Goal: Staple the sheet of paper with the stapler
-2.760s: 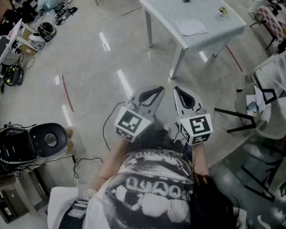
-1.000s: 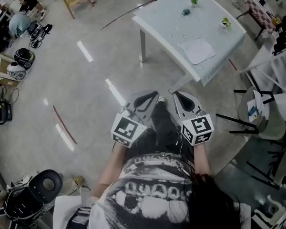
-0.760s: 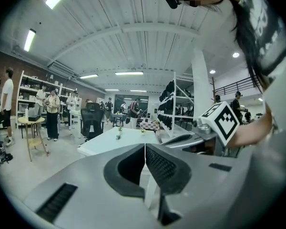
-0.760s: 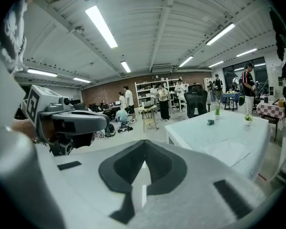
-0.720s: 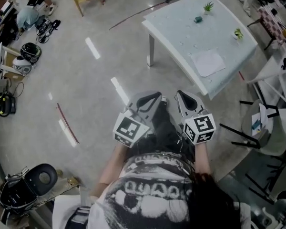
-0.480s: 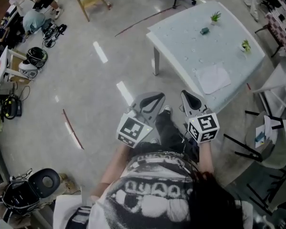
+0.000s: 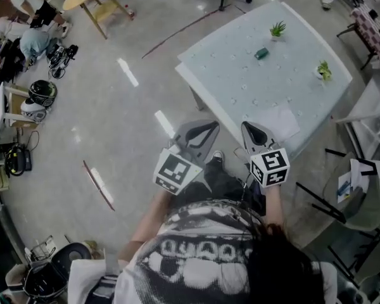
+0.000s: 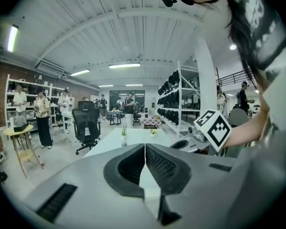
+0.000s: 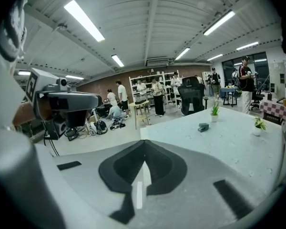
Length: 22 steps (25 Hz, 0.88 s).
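Both grippers are empty, jaws pressed together. The left gripper [image 7: 201, 133] and right gripper [image 7: 252, 132] sit side by side at lower centre of the head view. They are carried close to the person's body, probably because the table [image 7: 240, 75] at upper right is not yet within working reach. The sheet of paper [image 7: 280, 121] lies at the table's near edge, one corner covered by the right gripper. Farther up sits what looks like the stapler [image 7: 261, 54], too small to confirm.

Pale grey left gripper [image 7: 210, 126] and right gripper [image 7: 246, 125], black-padded, each with a black-and-white marker cube [image 7: 176, 170]; dark white-printed shirt [image 7: 202, 258].
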Tool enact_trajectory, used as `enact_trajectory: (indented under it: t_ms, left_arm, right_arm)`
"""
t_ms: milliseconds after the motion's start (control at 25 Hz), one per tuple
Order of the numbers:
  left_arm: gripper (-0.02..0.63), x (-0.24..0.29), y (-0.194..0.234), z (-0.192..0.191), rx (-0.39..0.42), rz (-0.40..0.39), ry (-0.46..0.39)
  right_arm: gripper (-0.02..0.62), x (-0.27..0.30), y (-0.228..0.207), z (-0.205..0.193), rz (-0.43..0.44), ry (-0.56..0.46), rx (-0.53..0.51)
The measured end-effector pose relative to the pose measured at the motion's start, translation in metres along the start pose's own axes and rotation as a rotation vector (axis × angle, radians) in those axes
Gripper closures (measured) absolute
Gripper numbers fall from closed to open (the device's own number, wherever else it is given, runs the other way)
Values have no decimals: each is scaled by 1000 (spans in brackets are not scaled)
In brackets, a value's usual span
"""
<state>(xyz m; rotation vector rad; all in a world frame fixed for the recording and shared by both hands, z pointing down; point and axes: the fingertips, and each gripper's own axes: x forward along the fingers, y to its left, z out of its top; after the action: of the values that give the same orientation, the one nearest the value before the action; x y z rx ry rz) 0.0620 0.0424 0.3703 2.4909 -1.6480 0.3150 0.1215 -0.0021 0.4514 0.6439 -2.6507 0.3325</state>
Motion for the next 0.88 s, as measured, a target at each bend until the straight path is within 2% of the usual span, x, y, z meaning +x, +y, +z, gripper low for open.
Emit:
enact_trajectory:
  t_ms: [280, 520, 600, 760, 880]
  left_arm:
    - [601, 41, 6, 1, 3, -51, 41]
    - [601, 57, 7, 3, 3, -76, 50]
    - [601, 59, 7, 4, 3, -88, 45]
    - [601, 66, 14, 4, 12, -105, 42]
    - [601, 71, 21, 2, 19, -113, 46]
  right_arm:
    - [597, 6, -62, -23, -32, 74, -11]
    - [595, 10, -94, -42, 38, 173, -165]
    - [578, 13, -100, -48, 96, 210, -233]
    - [529, 23, -104, -56, 273, 279, -363]
    - [500, 33, -105, -72, 414, 403, -452]
